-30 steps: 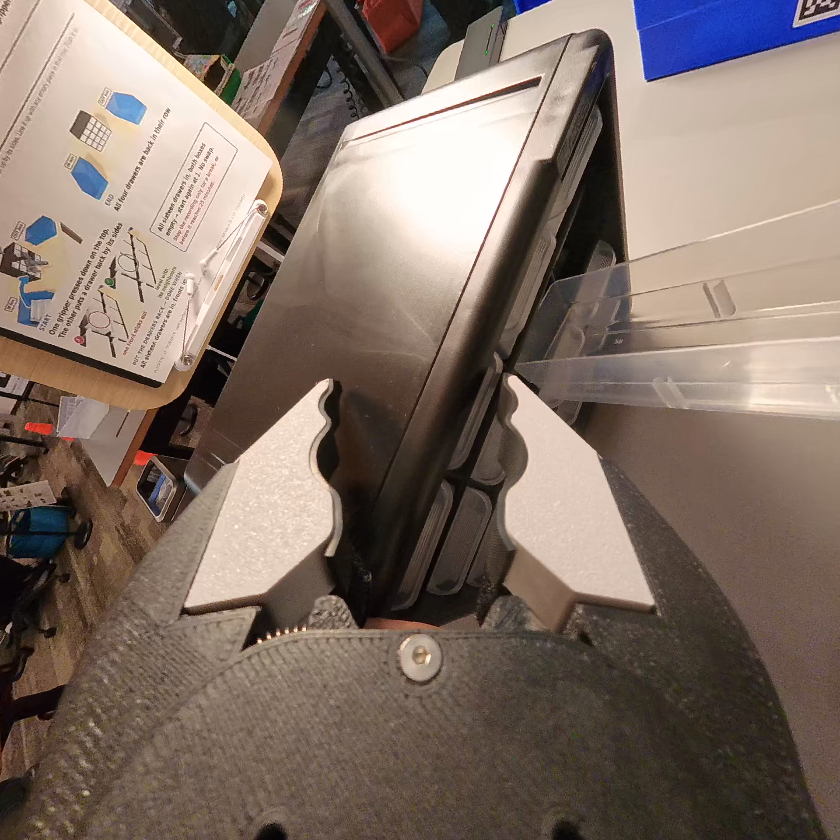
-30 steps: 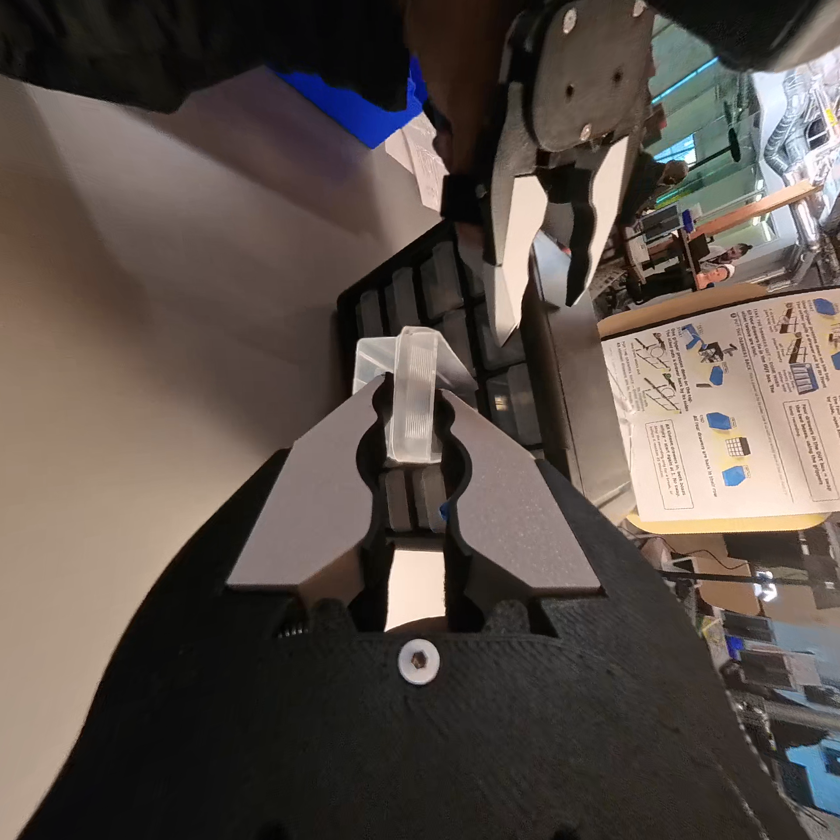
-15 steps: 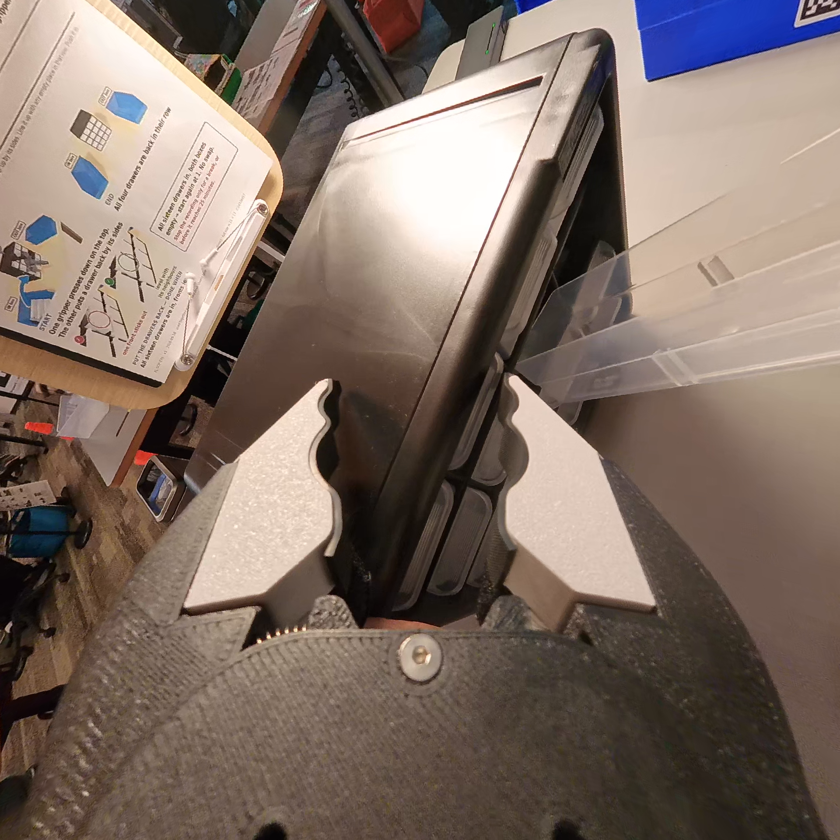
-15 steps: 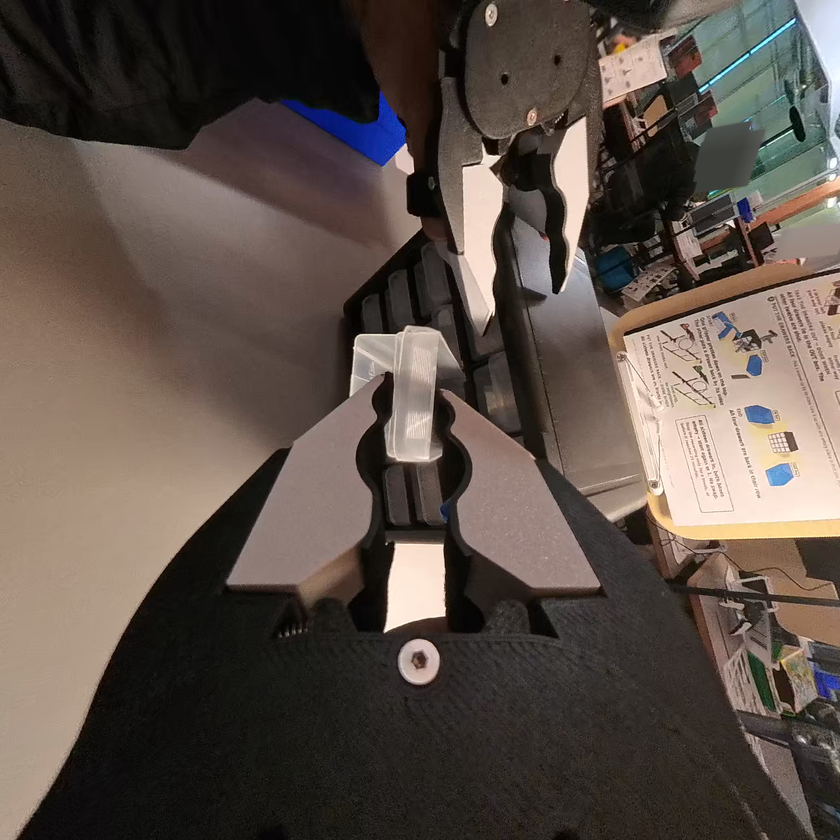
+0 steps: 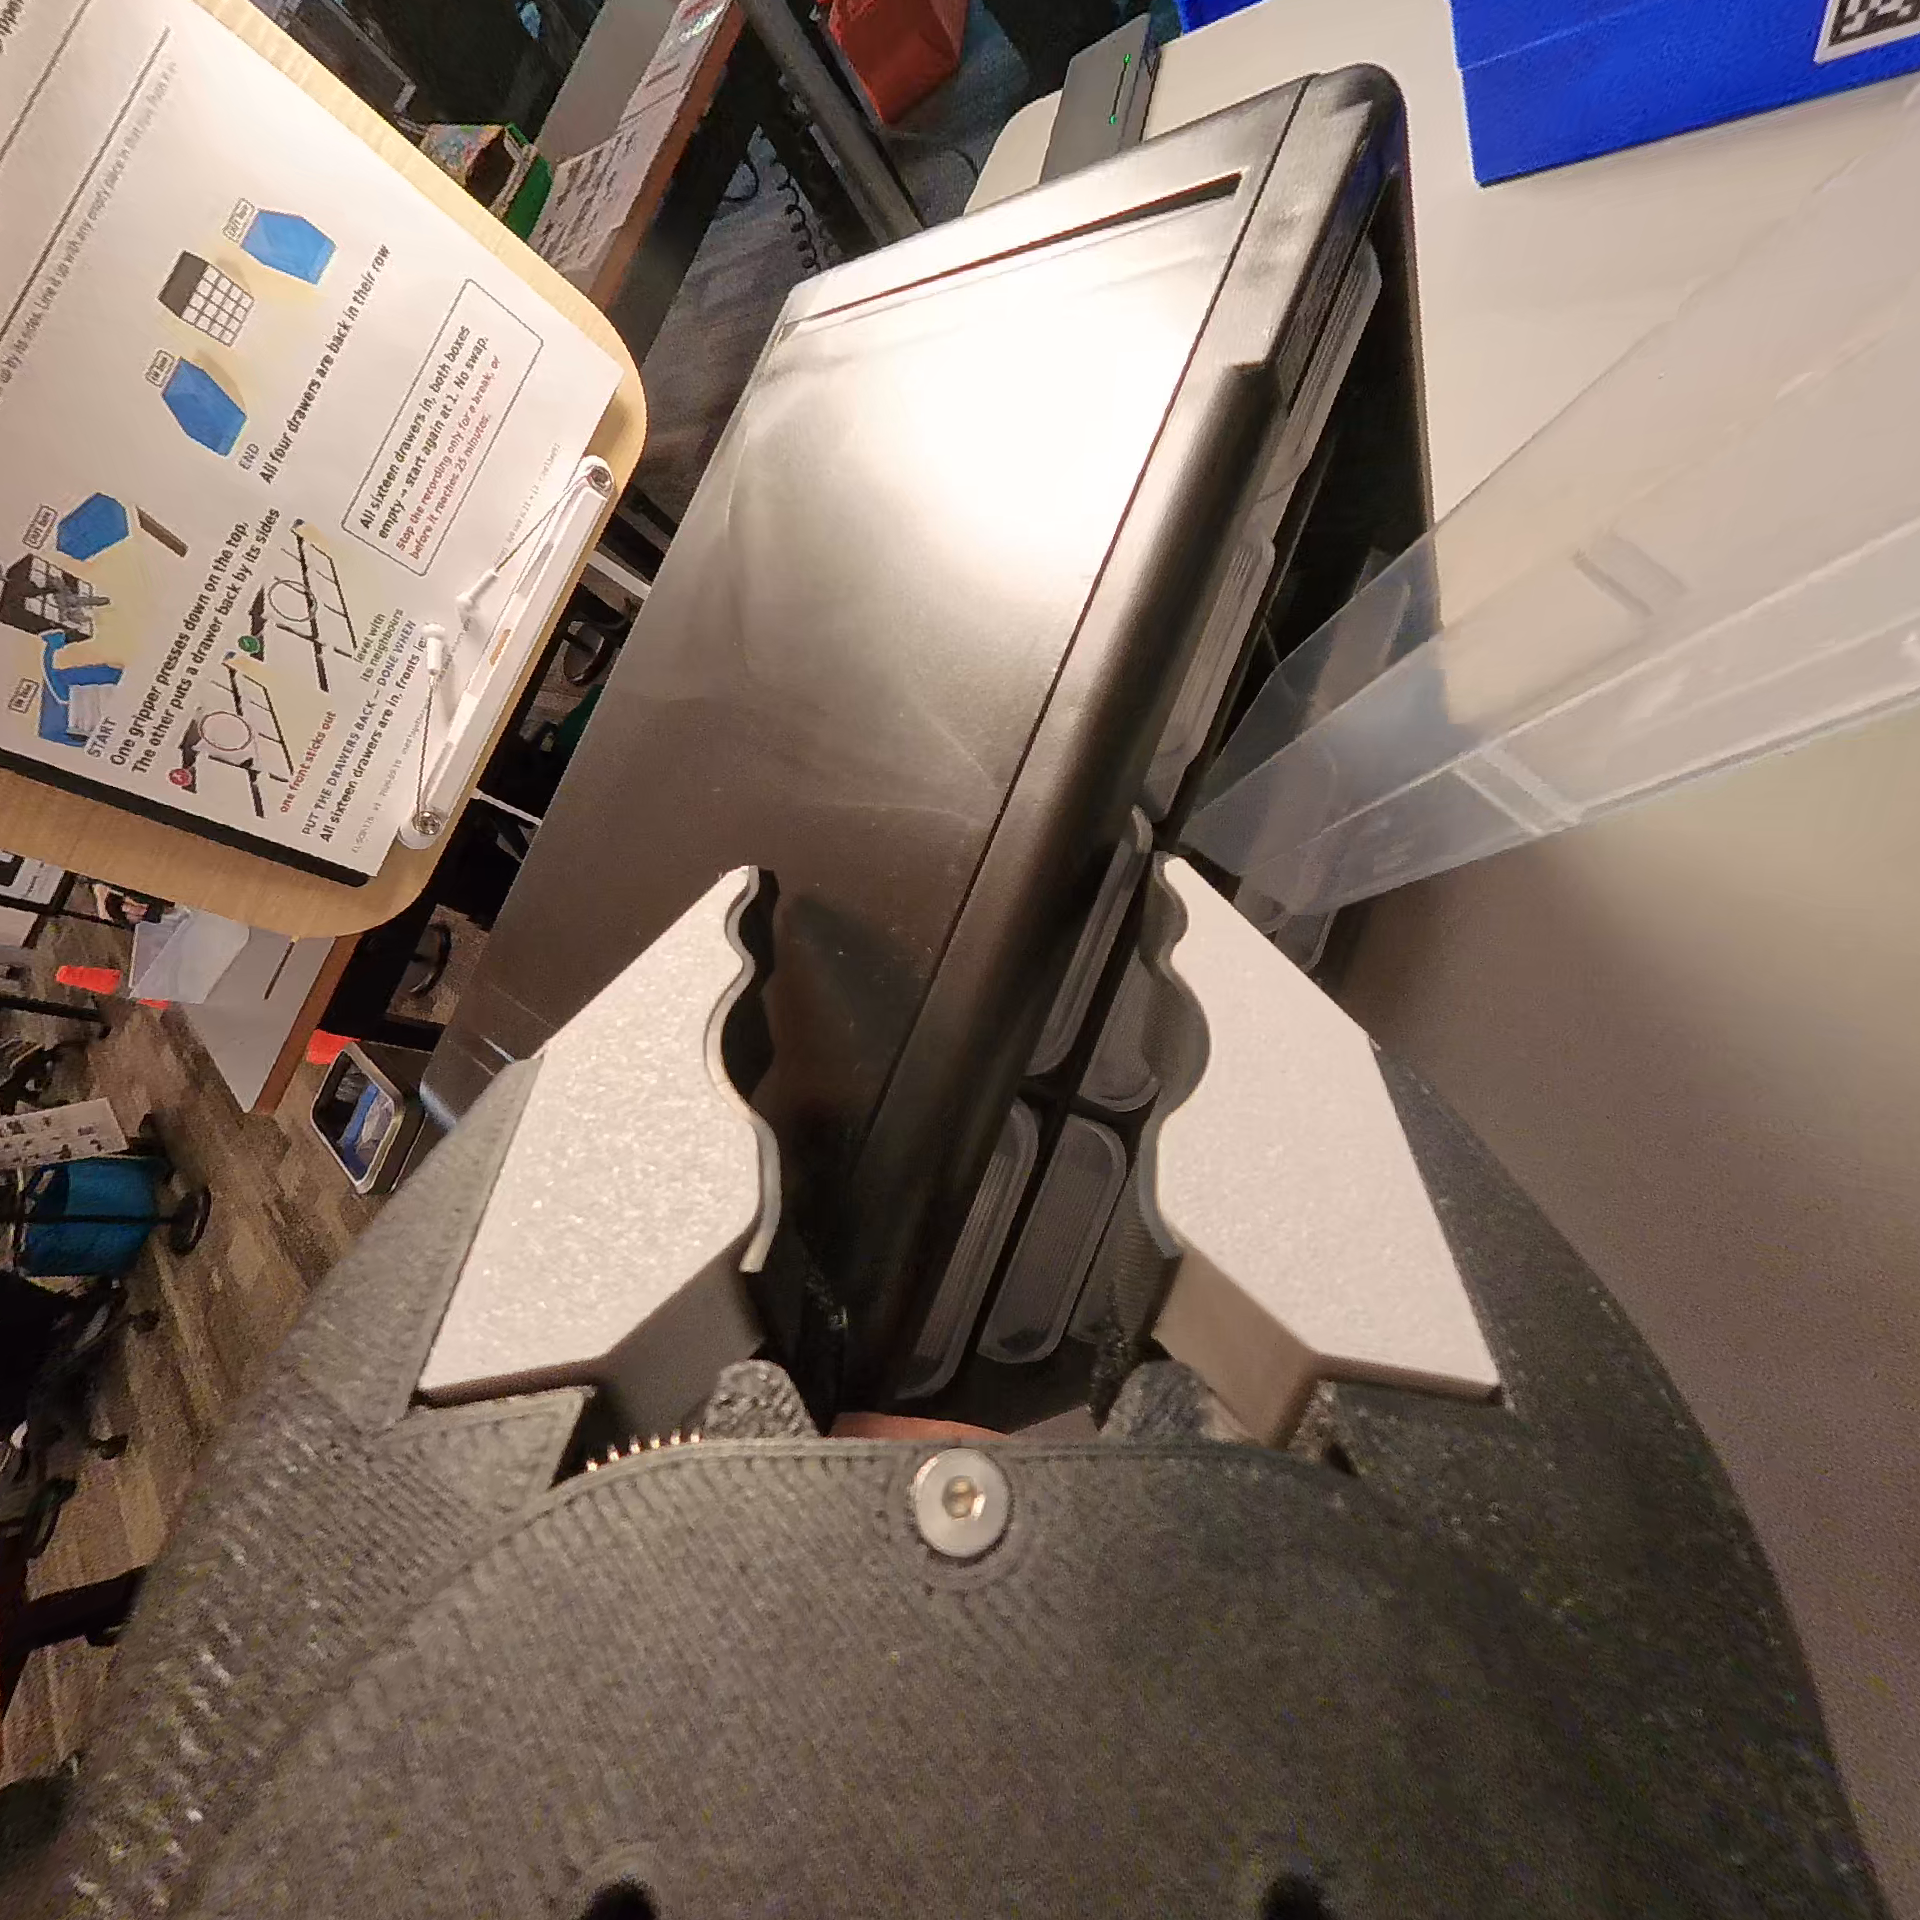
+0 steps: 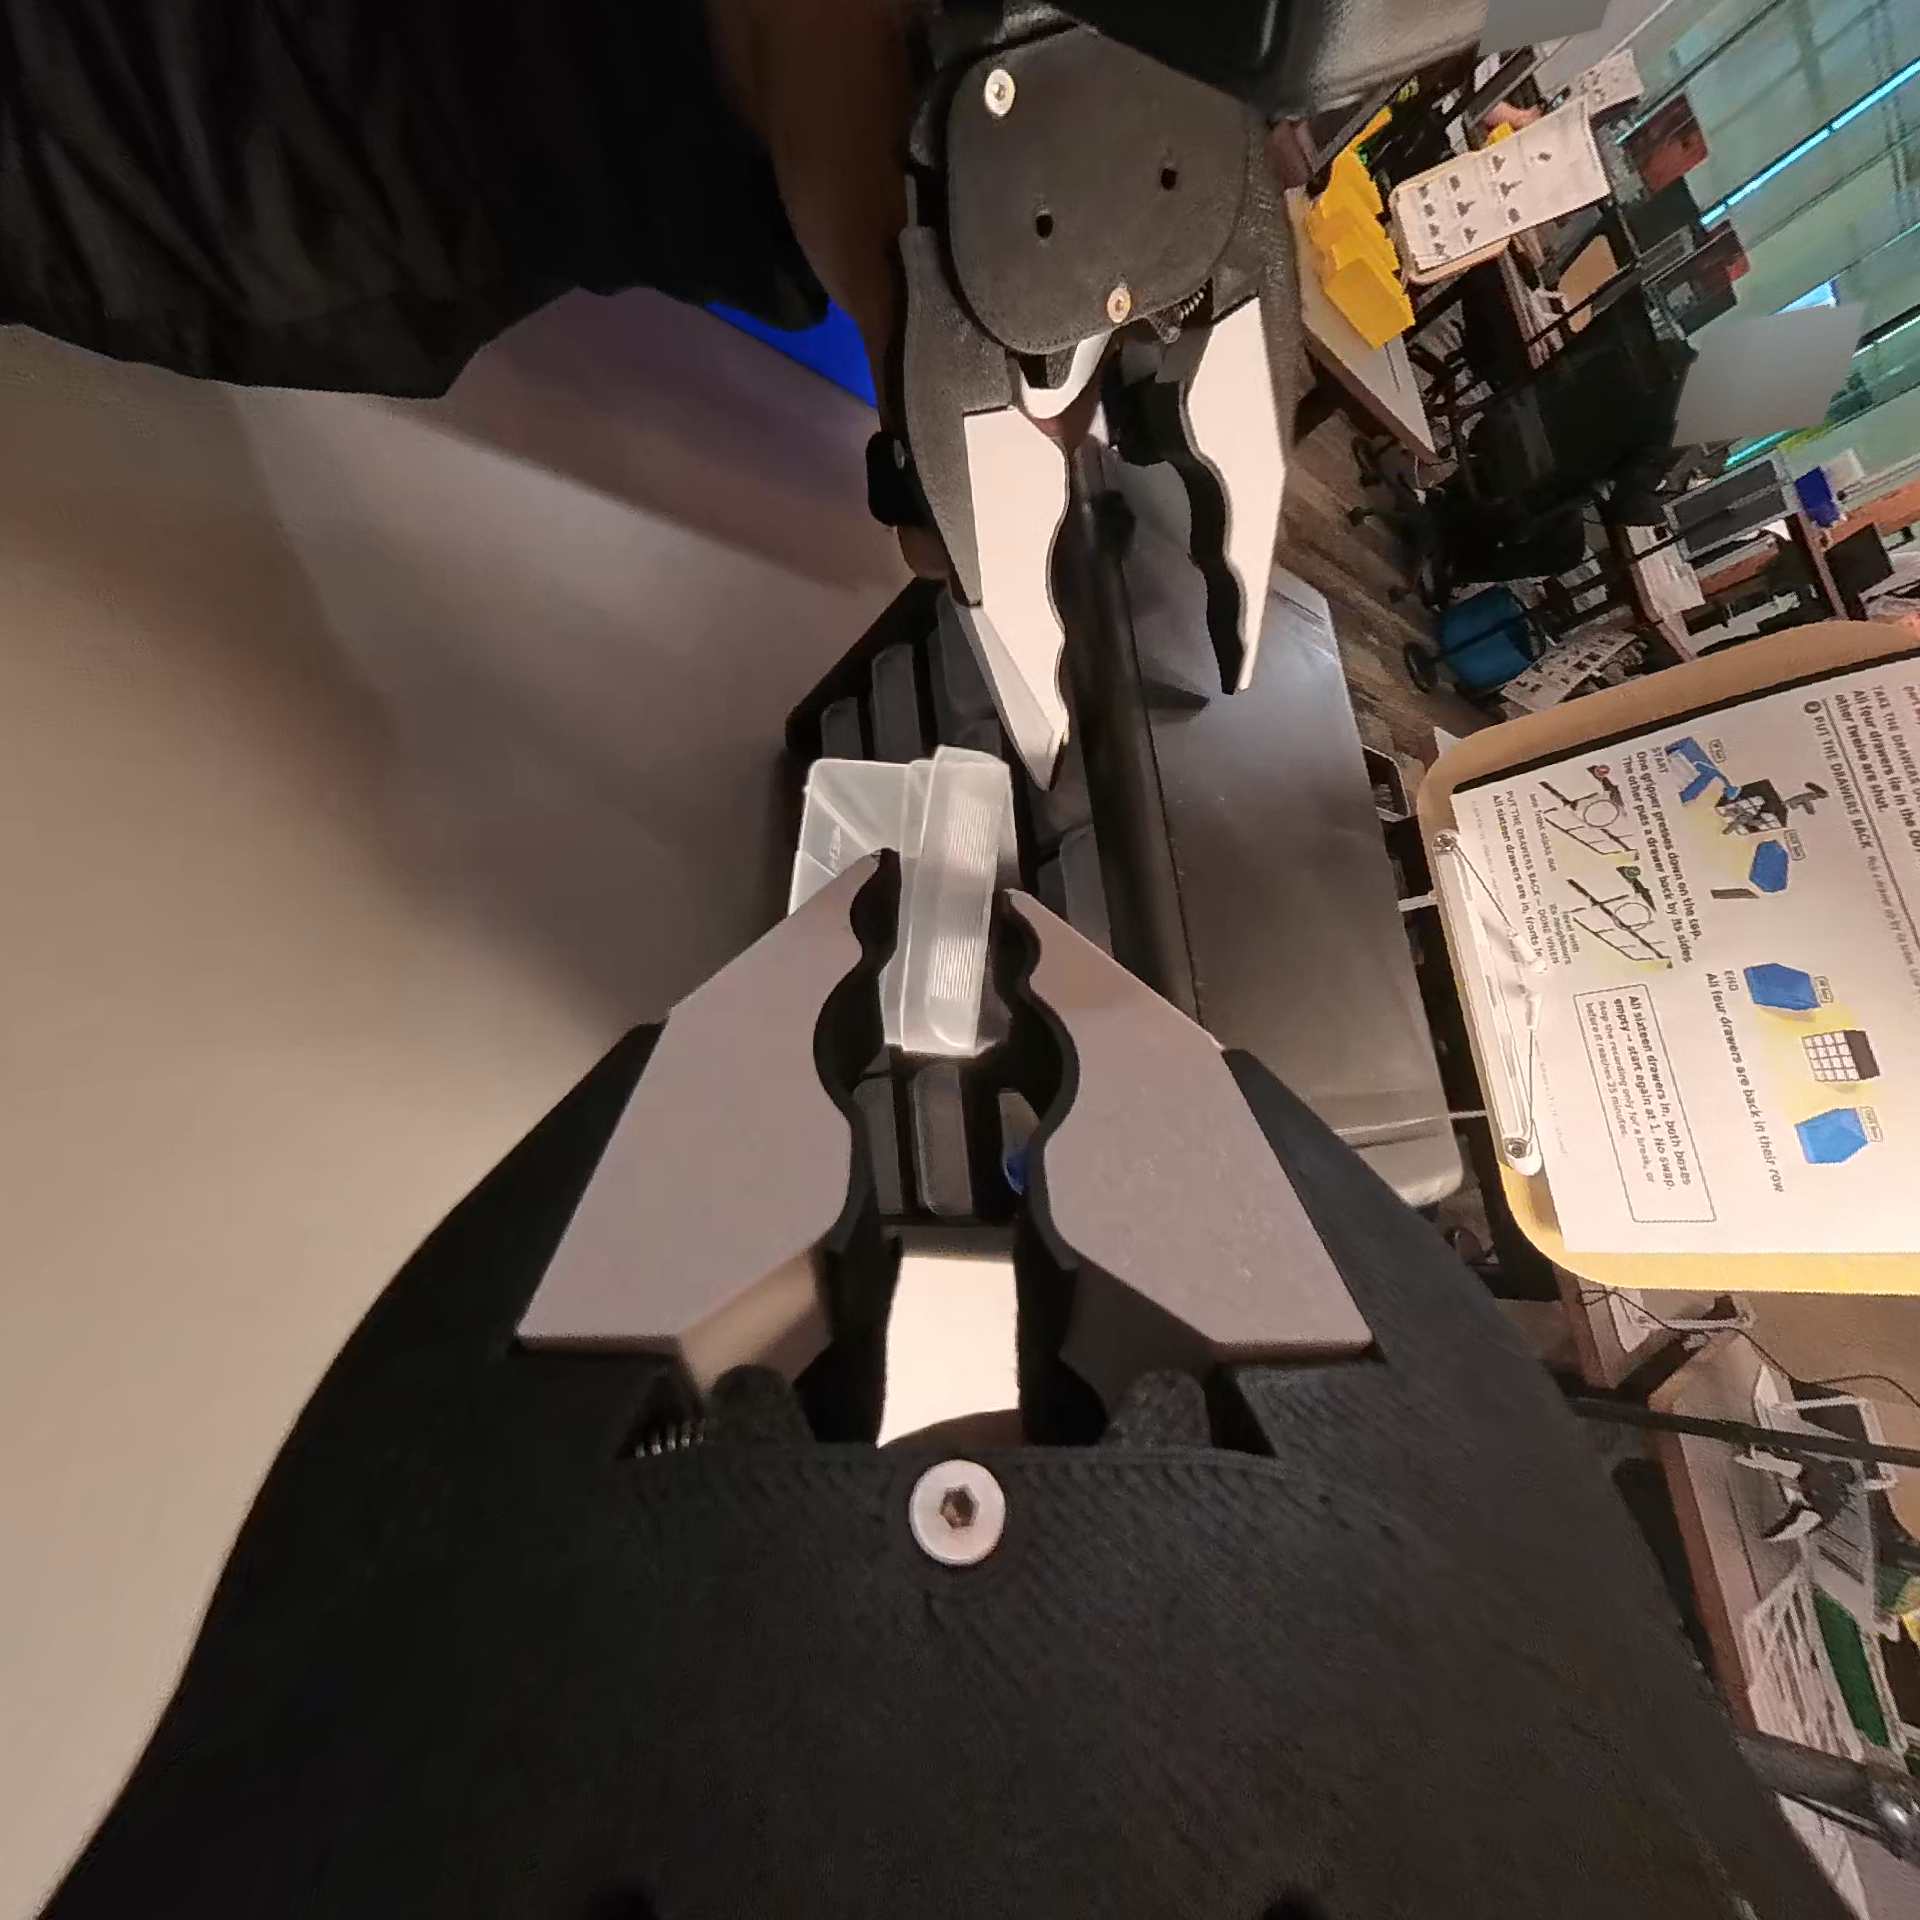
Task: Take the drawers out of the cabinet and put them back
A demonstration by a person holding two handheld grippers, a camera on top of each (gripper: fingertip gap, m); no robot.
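Note:
The black drawer cabinet [image 5: 935, 571] stands on the grey table, and its top also shows in the right wrist view [image 6: 1278, 883]. My left gripper [image 5: 958, 873] is open and straddles the cabinet's top front edge, one finger over the top and one before the drawer fronts. It also shows from the right wrist view [image 6: 1143, 722]. My right gripper [image 6: 945, 883] is shut on the front handle of a clear plastic drawer [image 6: 940, 904]. In the left wrist view this drawer [image 5: 1558, 707] sticks out tilted, its inner end at the cabinet's face.
An instruction sheet on a wooden board [image 5: 260, 468] stands left of the cabinet, also in the right wrist view [image 6: 1683, 987]. A blue box [image 5: 1662, 83] lies behind on the table [image 5: 1662, 1143]. A person's dark sleeve [image 6: 364, 156] is above.
The clear drawer in my right gripper has swung, its outer end rising in the left wrist view, while its inner end stays at the cabinet. The left gripper has stayed in place, open.

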